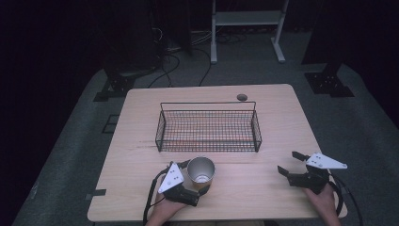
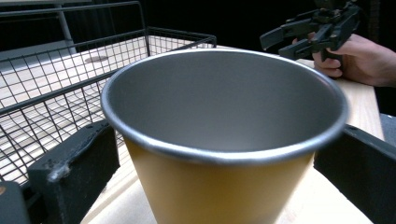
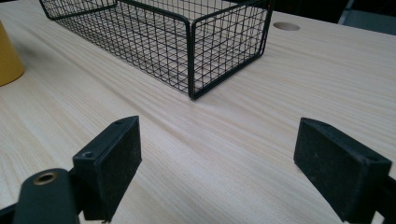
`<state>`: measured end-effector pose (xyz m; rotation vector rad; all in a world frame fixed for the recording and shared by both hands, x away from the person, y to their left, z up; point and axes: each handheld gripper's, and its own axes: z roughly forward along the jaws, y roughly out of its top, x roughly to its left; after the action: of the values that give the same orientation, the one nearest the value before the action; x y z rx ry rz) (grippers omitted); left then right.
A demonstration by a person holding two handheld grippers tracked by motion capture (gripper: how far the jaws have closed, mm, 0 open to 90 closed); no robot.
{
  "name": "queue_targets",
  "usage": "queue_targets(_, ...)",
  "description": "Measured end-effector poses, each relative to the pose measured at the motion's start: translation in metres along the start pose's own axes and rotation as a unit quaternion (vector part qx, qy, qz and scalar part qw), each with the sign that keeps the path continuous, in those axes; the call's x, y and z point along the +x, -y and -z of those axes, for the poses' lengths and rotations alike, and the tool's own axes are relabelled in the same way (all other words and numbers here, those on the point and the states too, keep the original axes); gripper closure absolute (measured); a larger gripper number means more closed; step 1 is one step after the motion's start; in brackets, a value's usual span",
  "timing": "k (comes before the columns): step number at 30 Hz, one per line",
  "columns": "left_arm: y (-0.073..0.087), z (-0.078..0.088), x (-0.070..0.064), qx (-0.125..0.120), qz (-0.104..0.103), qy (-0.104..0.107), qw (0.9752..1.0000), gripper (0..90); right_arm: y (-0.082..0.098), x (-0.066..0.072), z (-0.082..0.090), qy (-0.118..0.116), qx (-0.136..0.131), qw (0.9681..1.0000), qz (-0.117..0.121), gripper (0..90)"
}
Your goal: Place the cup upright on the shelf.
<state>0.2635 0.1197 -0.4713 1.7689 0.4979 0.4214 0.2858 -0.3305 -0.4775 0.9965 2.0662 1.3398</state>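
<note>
- From above, at the near edge of the pale wooden table (image 1: 263, 197), my left gripper (image 1: 200, 181) has its jaws set on either side of the cup (image 1: 201, 173), which stands upright just near of the wire basket (image 1: 208, 130). I judge I am about to lift the cup into that basket, which is why it sits so close to it.
- Over at the near right, my right gripper (image 1: 290, 164) hovers with jaws spread and nothing between them, well apart from the cup; I take it as kept out of the way.
- Along my left gripper's jaws, the cup (image 2: 224, 140) looms close: a round, flaring shape, matte yellow outside, dull brushed metal inside, with a rolled silvery rim. One black, slightly scuffed pad sits on each side of its wall, seemingly touching, so I read this as a pinch on the cup, though how firm I cannot tell. Farther off, the basket's (image 2: 56, 93) thin black grid rises at left, and my other hand's gripper (image 2: 310, 30) shows at far right.
- Along my right gripper (image 3: 217, 161), two blocky rubbery pads stand wide apart over bare, fine-grained wood (image 3: 261, 116). Beyond them is a corner of the basket (image 3: 191, 56), rectangular and open-topped, and a sliver of the yellow cup (image 3: 8, 56) at far left.
</note>
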Motion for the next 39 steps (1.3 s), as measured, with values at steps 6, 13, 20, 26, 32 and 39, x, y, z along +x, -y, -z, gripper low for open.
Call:
queue_targets(6,-0.001,-0.005,0.000,0.000,0.003,0.004,1.0000,0.0,0.000,0.000,0.000,0.000,0.000,1.0000,0.001,13.9)
queue_targets(13,-0.004,-0.012,-0.001,0.000,0.002,0.006,1.0000,0.4,0.000,0.001,0.000,0.000,0.001,1.0000,0.003,14.0)
queue_targets(20,-0.007,-0.014,0.001,-0.002,-0.002,0.008,1.0000,10.2,0.000,0.001,0.000,0.000,0.001,1.0000,0.003,14.0)
queue_targets(26,-0.010,-0.014,0.000,0.000,-0.004,0.011,0.9999,12.0,0.000,0.000,0.000,0.000,-0.001,1.0000,0.000,13.9)
queue_targets(32,-0.018,-0.014,0.003,-0.015,0.003,0.012,0.9998,12.2,0.000,0.000,0.000,0.000,0.000,1.0000,0.000,13.9)
queue_targets(39,-0.026,-0.016,0.008,-0.020,-0.003,-0.001,0.9998,12.3,0.000,0.001,0.000,0.000,0.001,1.0000,0.003,13.9)
